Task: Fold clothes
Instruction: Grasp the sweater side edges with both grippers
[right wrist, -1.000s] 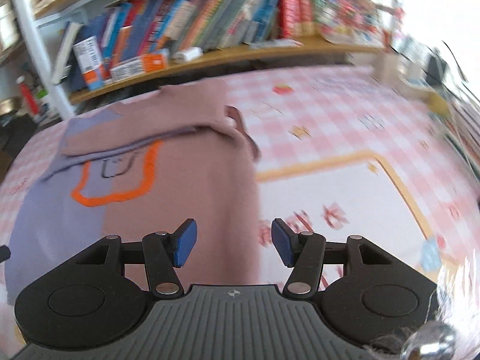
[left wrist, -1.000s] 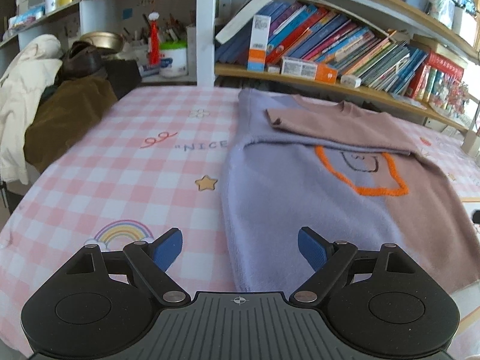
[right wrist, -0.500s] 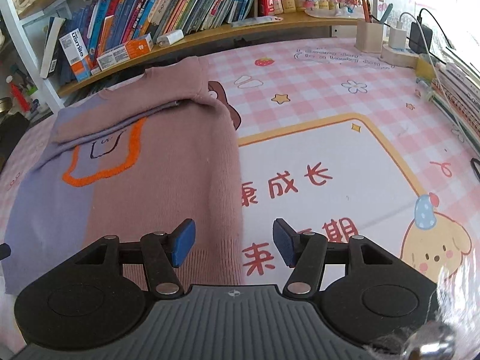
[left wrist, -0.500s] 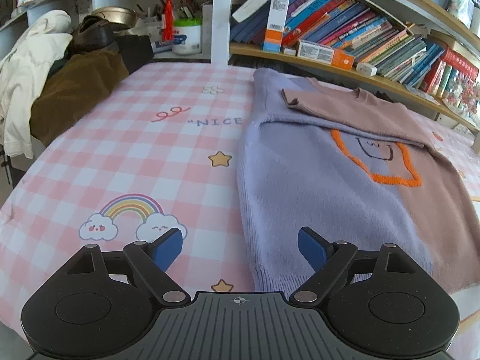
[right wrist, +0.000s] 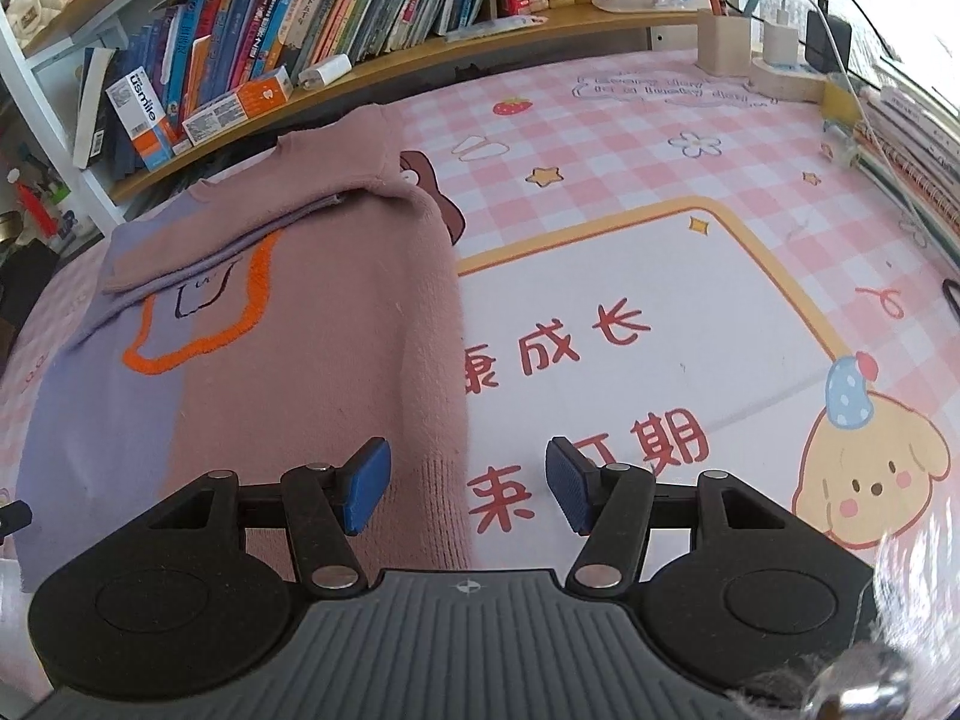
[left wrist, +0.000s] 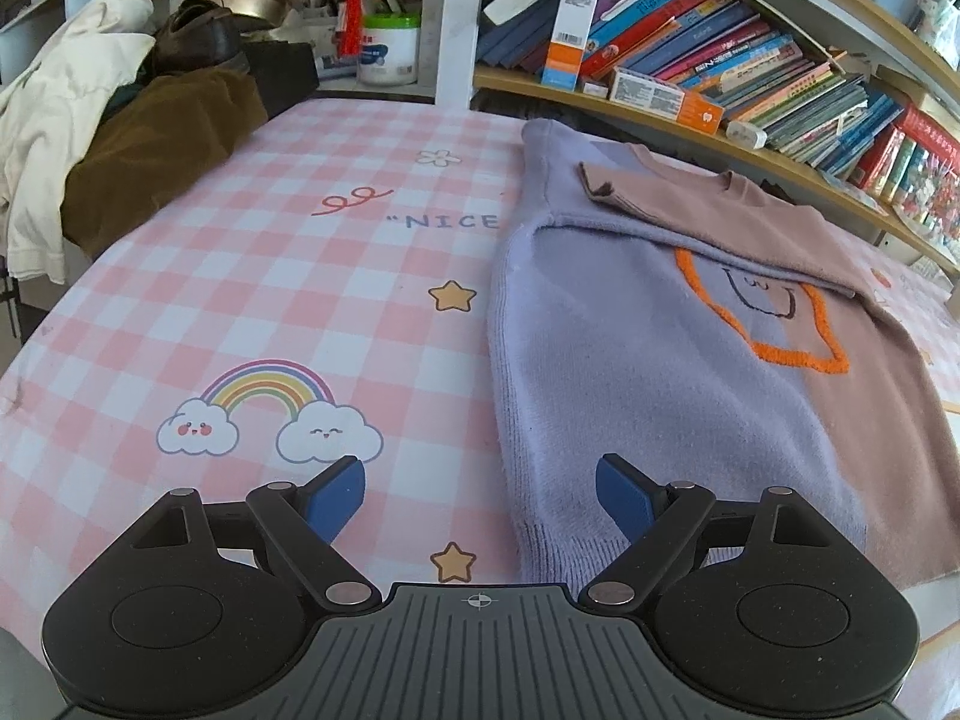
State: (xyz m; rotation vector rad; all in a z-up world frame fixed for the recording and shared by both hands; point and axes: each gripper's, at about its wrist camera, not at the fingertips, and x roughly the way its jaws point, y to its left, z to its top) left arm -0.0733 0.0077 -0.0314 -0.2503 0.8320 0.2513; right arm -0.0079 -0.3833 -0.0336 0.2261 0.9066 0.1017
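Closer than a second ago, the lilac-and-mauve sweater (left wrist: 678,360) lies flat on the pink checked tablecloth (left wrist: 288,276), sleeves folded across. Left gripper (left wrist: 480,498) spread wide over its lilac hem corner; right gripper (right wrist: 468,483) half-spread over the mauve edge, empty.

table: pink and white check cloth (left wrist: 252,276) with a rainbow, stars and a puppy picture (right wrist: 864,468), right under the grippers | far side: wooden shelf (left wrist: 660,114) full of leaning books (left wrist: 750,54) | far left: white post (left wrist: 456,24), pile of coats (left wrist: 90,138) | far right: bright light, chargers (right wrist: 804,42)
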